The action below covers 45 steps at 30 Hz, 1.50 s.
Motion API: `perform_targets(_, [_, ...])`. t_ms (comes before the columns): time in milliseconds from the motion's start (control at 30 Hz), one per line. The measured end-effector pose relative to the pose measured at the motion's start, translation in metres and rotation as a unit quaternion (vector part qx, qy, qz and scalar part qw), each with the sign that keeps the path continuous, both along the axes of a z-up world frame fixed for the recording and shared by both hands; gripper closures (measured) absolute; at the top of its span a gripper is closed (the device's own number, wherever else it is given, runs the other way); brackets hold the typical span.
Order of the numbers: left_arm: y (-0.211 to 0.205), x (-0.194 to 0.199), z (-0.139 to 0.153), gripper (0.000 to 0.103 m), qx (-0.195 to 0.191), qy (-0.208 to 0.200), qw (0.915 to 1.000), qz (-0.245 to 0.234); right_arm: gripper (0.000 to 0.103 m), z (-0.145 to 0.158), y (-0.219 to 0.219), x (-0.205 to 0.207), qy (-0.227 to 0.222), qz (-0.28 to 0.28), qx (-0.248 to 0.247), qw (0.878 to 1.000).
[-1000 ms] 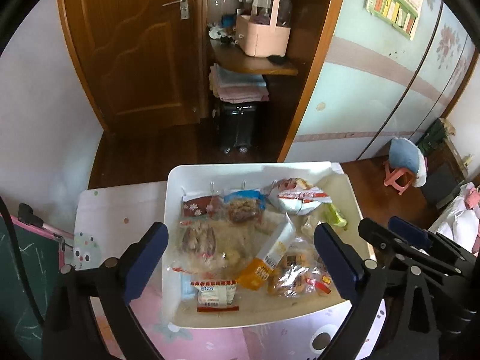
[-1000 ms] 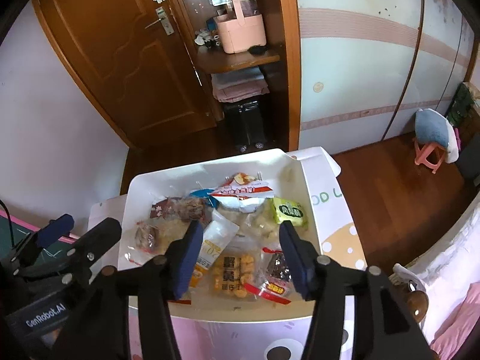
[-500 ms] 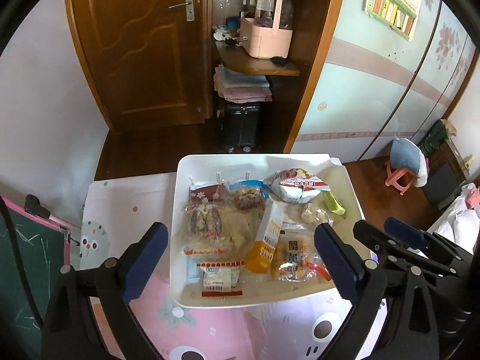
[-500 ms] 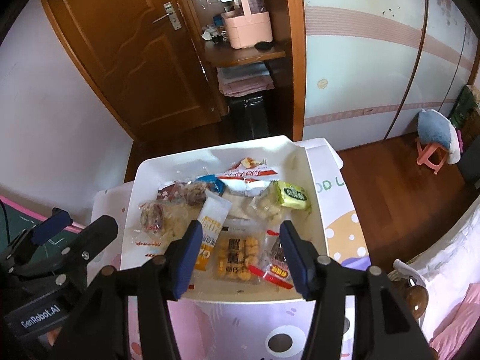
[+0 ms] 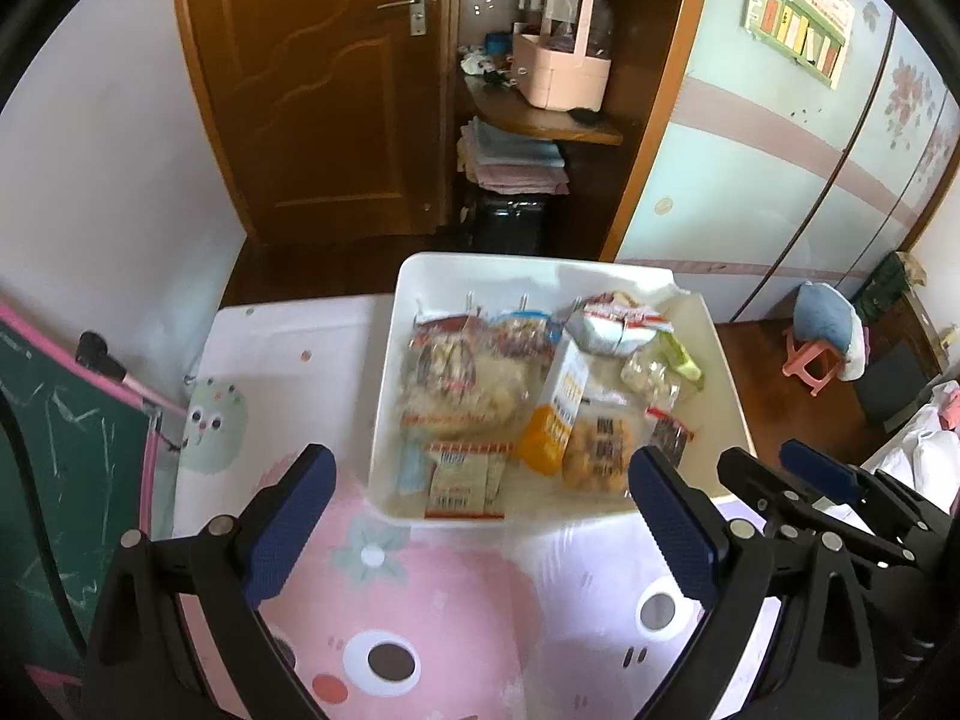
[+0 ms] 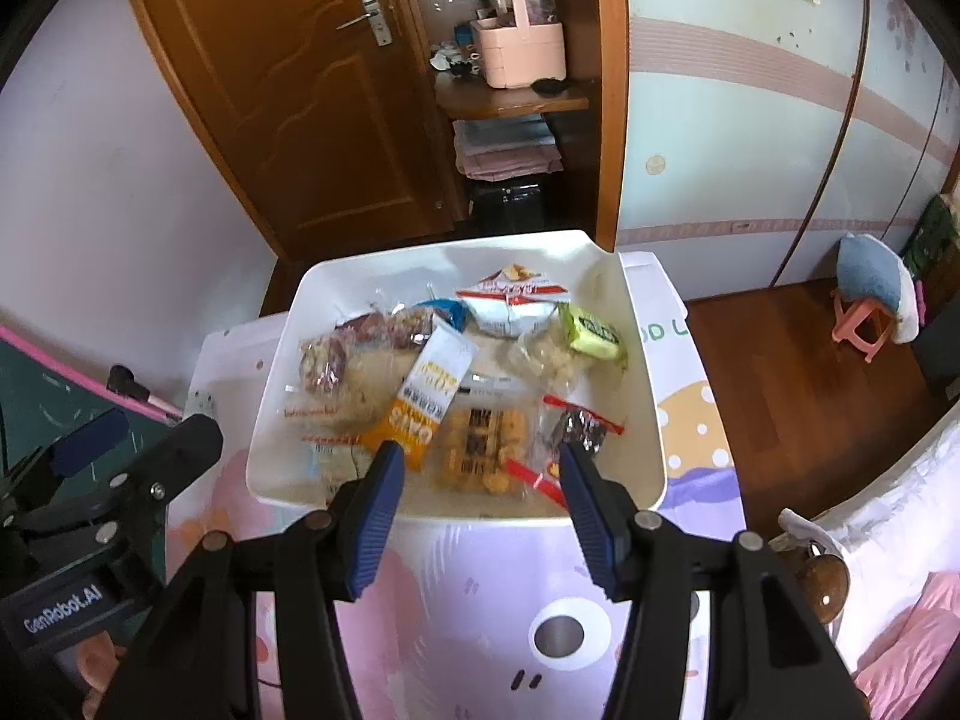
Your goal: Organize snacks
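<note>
A white bin (image 5: 384,396) (image 6: 651,420) sits on a table and holds several wrapped snacks. Among them are an orange and white oats packet (image 6: 423,402) (image 5: 555,414), a clear bag of golden biscuits (image 6: 480,450) (image 5: 600,450), a green packet (image 6: 591,333), a red and white bag (image 6: 510,300) (image 5: 612,324) and a small white packet (image 5: 462,480). My left gripper (image 5: 480,480) is open and empty, above the table in front of the bin. My right gripper (image 6: 480,468) is open and empty, over the bin's near edge.
The table wears a pink and lilac cartoon cloth (image 5: 420,600). A green chalkboard (image 5: 54,480) stands at the left. Behind are a wooden door (image 5: 312,90), a shelf with a pink basket (image 5: 561,69), a pink stool (image 5: 810,360) and a bed edge (image 6: 888,630) at the right.
Both grippers have drawn back from the bin and risen; more of the tablecloth shows in front. Both stay open and empty. The snacks have not moved.
</note>
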<state>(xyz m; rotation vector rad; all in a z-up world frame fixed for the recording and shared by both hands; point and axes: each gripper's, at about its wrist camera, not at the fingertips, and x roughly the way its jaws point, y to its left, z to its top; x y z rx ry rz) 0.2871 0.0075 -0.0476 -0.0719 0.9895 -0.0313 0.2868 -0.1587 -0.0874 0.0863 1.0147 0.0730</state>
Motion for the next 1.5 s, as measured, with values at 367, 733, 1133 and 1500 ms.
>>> perform_targets(367, [0.0, -0.074, -0.003, 0.005, 0.02, 0.003, 0.9997, 0.01, 0.049, -0.012, 0.003, -0.063, 0.005, 0.021, -0.007, 1.0])
perform_targets(733, [-0.003, -0.153, 0.006, 0.005, 0.035, 0.0, 0.9993, 0.014, 0.049, -0.01, -0.004, -0.133, 0.023, 0.038, 0.005, 0.999])
perform_targets(1133, [0.01, -0.22, 0.028, 0.005, 0.028, 0.003, 0.9991, 0.033, 0.045, 0.024, -0.002, -0.196, 0.005, 0.056, 0.008, 0.998])
perform_targets(1500, [0.008, -0.243, 0.033, 0.005, 0.034, -0.003, 0.9985, 0.043, 0.044, 0.039, 0.007, -0.22, -0.011, 0.047, -0.001, 0.999])
